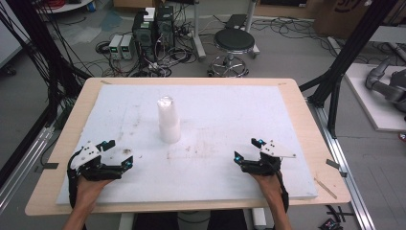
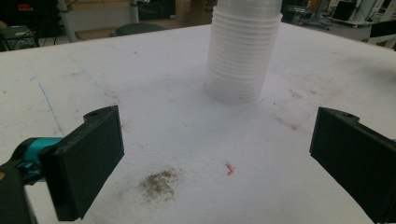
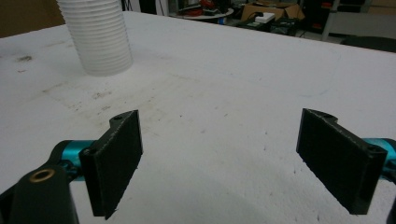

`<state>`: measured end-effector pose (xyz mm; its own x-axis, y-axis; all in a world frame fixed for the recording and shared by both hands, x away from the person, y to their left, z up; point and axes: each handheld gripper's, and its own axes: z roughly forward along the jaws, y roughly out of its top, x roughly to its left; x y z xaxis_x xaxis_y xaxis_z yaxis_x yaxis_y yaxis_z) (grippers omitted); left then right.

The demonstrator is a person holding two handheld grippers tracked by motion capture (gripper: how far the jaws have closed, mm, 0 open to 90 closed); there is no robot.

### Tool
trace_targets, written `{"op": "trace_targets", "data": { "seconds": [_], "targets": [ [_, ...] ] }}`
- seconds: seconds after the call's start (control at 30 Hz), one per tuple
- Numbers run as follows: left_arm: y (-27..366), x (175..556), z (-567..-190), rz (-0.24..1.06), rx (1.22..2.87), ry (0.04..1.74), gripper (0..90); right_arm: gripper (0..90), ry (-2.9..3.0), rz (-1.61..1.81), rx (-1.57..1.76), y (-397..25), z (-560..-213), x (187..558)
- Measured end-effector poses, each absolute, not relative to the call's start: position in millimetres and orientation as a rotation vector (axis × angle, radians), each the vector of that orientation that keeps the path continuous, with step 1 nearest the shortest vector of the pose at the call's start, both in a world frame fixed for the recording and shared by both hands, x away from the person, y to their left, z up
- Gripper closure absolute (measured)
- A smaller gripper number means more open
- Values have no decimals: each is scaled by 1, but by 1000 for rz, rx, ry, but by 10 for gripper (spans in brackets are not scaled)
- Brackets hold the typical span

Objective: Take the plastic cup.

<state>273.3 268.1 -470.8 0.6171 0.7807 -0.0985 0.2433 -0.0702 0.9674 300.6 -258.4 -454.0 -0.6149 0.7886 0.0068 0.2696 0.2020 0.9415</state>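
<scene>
My left gripper (image 1: pixel 115 154) and right gripper (image 1: pixel 248 151) rest near the front edge of the pad (image 1: pixel 230 110), jaws spread wide, both empty. The cup stack (image 1: pixel 168 120) stands upright mid-pad, well ahead, nearer my left. I judge it light, thin, slippery, easily crushed or toppled; I'd grip it gently low down. Only stains (image 2: pixel 159 183) lie between.
</scene>
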Motion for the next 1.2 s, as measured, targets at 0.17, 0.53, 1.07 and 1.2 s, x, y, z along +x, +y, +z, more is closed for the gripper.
{"op": "trace_targets", "data": {
  "seconds": [0.17,0.53,1.07,1.2],
  "targets": [
    [269,274,-471,540,1623,871,28,143,2015,1422,989,-259,-454,302],
    [268,274,-471,541,1628,860,28,143,2032,1423,968,-258,-454,302],
    [281,281,-459,470,1604,839,28,143,2057,1403,967,-257,-454,305],
    [281,286,-442,461,1608,813,28,143,2055,1414,975,-257,-454,304]
  ]
}}
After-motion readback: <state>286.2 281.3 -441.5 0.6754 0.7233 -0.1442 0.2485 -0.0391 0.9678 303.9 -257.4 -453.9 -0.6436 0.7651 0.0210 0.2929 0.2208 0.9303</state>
